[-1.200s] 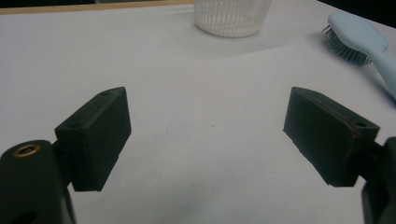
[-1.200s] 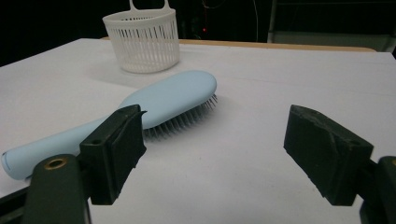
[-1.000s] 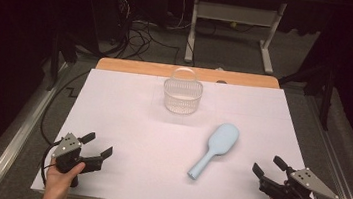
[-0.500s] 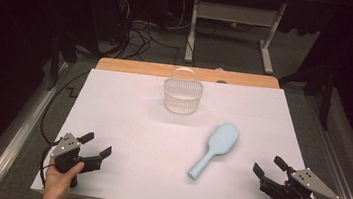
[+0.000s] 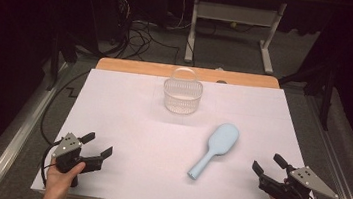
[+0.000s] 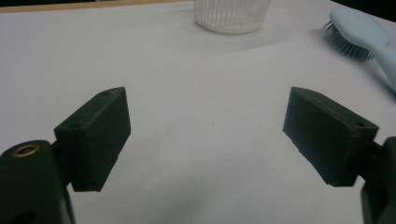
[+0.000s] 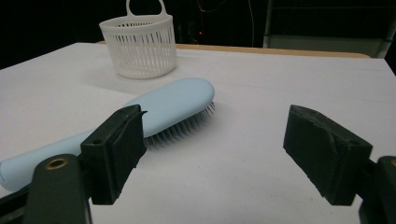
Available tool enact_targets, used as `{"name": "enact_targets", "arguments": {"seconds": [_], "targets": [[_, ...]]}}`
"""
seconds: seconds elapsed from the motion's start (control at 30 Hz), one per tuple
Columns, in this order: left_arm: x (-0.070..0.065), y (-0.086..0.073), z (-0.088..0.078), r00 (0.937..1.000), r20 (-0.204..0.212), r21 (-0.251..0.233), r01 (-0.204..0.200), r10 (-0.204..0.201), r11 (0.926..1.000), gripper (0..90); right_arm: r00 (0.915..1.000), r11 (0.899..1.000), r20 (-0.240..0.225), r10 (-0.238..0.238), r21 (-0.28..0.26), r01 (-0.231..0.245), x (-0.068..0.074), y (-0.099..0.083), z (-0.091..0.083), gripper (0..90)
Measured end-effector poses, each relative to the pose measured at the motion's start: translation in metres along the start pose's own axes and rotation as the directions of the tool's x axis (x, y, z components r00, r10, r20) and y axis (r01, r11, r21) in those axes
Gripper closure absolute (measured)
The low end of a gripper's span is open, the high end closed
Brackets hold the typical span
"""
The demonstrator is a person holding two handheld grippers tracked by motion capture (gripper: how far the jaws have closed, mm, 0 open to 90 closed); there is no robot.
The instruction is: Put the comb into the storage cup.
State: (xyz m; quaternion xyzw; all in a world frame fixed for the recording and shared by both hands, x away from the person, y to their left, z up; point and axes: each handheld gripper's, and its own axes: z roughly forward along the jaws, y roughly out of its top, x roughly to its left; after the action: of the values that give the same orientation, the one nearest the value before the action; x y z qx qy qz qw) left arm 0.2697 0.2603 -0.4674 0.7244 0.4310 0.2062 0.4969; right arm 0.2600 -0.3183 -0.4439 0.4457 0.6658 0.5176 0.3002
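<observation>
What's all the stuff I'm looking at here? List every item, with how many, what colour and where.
hairbrush: one, light blue, bristles down on the sheet, right of centre, handle toward the person.
basket: one, white slatted plastic with a loop handle, upright at the far middle of the sheet.
white sheet: one, covers the tabletop.
table: one, wooden edge shows at the far side.
cables: several, dark, on the floor beyond the table.
left gripper: one, black, near left corner, jaws open, empty.
right gripper: one, black, near right corner, jaws open, empty.
hands: two, at the near edge, each holding a gripper.
</observation>
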Motion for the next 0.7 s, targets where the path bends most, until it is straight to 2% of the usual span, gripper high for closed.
{"name": "enact_targets", "arguments": {"seconds": [0.7], "targets": [[-0.001, 0.000, 0.002, 1.0000, 0.002, 0.005, -0.003, 0.003, 1.0000, 16.0, 0.9986, 1.000, -0.047, -0.022, -0.009, 0.021, 0.011, 0.007, 0.011, 21.2]]}}
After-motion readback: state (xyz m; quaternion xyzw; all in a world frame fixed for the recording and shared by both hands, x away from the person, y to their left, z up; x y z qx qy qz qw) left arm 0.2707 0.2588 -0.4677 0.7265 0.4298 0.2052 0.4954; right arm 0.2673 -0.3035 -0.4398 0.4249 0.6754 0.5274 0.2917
